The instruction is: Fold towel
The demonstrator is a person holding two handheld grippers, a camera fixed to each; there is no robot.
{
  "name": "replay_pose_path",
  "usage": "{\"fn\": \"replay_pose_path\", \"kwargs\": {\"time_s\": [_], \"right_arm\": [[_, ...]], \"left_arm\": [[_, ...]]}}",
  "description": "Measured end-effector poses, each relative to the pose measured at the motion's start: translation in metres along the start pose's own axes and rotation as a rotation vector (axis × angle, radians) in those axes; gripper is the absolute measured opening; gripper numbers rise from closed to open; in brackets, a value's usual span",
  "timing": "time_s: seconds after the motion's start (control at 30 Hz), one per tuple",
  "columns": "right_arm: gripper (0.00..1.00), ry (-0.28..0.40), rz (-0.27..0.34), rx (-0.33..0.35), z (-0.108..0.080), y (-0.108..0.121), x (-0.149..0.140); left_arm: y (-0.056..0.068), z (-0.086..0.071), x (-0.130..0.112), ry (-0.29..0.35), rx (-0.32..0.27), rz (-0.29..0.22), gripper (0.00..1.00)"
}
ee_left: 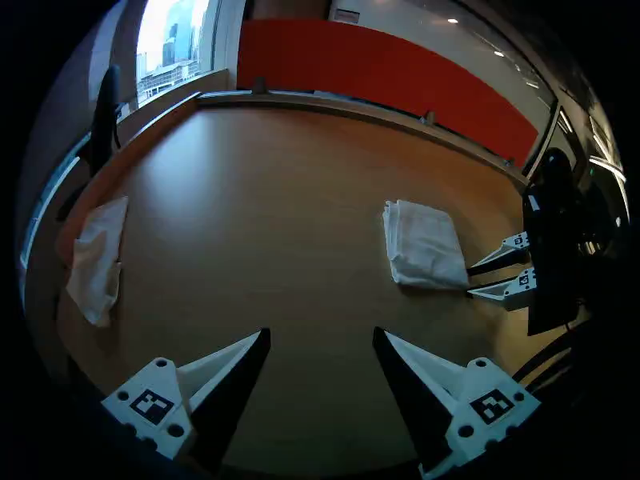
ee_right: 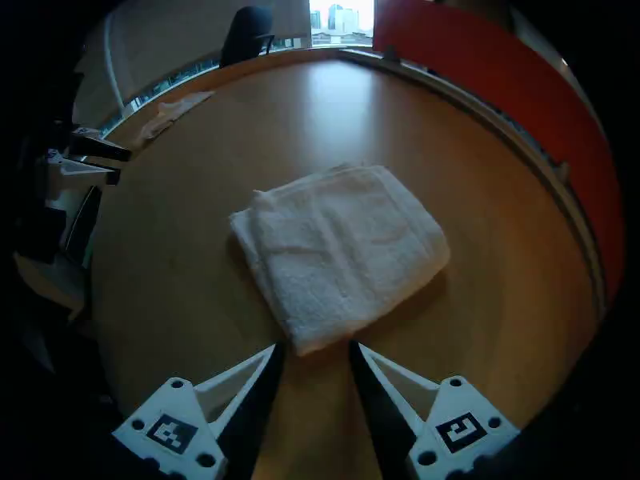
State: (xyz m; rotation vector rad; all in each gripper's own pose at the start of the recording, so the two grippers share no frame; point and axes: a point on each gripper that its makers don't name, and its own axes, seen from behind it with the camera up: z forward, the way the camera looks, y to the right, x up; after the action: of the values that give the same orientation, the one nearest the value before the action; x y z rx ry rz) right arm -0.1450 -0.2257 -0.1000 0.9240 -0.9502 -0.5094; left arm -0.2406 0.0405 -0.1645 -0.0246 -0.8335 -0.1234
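Left gripper view: the left gripper shows its 2 fingers at the bottom. They are spread wide w/ nothing between them, just bare wood of the table underneath. 2 cloths are on the table. 1 folded towel, white and rectangular, lies flat right of centre. 1 second cloth, loose and crumpled, lies at the table's left edge, well apart from the towel. The right gripper comes in from the right w/ a dark sleeve behind it. Its 2 fingers are apart, w/ tips just beside the towel's near edge. Can't tell if they touch it. Beyond the table are 1 chair at far left, 1 window and 1 red panel along the back wall.

Right gripper view: the right gripper is partly open, a narrower gap than the left one's. The folded towel lies mid-table right ahead, set diagonally. Its near corner sits at the gap between the 2 tips. The fingers flank that corner but don't clamp it, so there's no grip. The left gripper is dim at the left edge, over the table rim, and its opening is hard to read from here. The second cloth lies at the far left rim. The chair stands behind it, the window is at top, and the red panel runs down the right.
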Motion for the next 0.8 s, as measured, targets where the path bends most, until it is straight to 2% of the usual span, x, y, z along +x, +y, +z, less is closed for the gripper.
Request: {"fn": "replay_pose_path", "kwargs": {"time_s": [0.13, 0.3, 0.63, 0.8], "right_arm": [[0.45, 0.000, 0.004, -0.005, 0.0019, -0.0004, 0.0001], [0.43, 0.001, 0.015, -0.009, 0.0040, -0.0006, 0.0002], [0.09, 0.005, 0.031, -0.030, 0.0036, 0.0033, -0.0009], [0.05, 0.010, 0.036, -0.026, 0.0019, 0.0026, -0.0011]], "left_arm": [[0.0003, 0.0003, -0.0004, -0.001, -0.001, -0.001, 0.95], [0.0010, 0.0001, -0.0011, -0.002, -0.002, -0.001, 0.95], [0.0022, -0.0004, -0.0024, -0.004, -0.005, -0.001, 0.95], [0.0016, 0.0001, -0.0020, -0.003, -0.005, 0.001, 0.95]]}}
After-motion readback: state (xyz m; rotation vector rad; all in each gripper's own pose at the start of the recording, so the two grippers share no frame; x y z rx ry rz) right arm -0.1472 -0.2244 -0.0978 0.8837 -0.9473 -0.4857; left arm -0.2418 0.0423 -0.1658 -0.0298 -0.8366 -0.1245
